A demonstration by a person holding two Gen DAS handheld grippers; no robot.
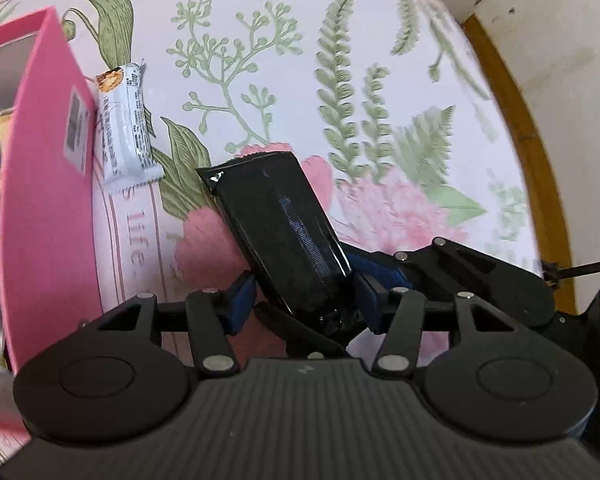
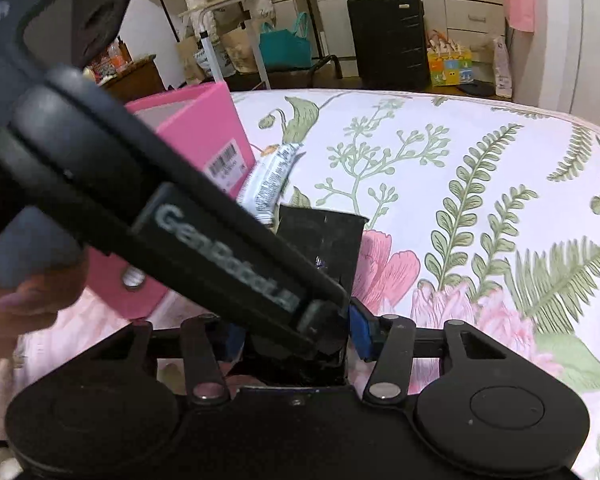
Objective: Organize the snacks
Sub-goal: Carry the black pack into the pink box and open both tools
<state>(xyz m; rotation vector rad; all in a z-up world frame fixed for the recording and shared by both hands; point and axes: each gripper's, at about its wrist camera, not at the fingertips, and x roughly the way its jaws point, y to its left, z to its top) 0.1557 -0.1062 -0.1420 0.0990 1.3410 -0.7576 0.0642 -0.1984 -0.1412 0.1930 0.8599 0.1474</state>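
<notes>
On the flower-printed surface (image 1: 380,60), just right of the pink box (image 1: 48,200), a glossy black snack packet (image 1: 276,232) lies tilted, its sealed far end pointing up and to the left. Through the left wrist camera I see the left gripper (image 1: 306,300) with its blue-padded fingers (image 1: 242,304) set against both sides of the packet's near end, pinching it. A white snack bar (image 1: 128,128) lies flat on the cloth right beside the box wall, close to the black packet but apart from it. Inside the box I can make out some wrappers, too blurred to name.

From the right wrist camera, the left gripper's dark body crosses the view from the upper left and comes down onto the packet's near end. The right gripper (image 2: 300,336) has the same packet between its own fingers: the right blue pad (image 2: 360,328) sits at the packet's edge, but the other finger is hidden behind the left gripper, so I cannot tell whether this pair is gripping or only flanking it. The person's hand (image 2: 20,300) shows at the left edge. A black suitcase (image 2: 388,40) stands on the floor beyond the surface.
</notes>
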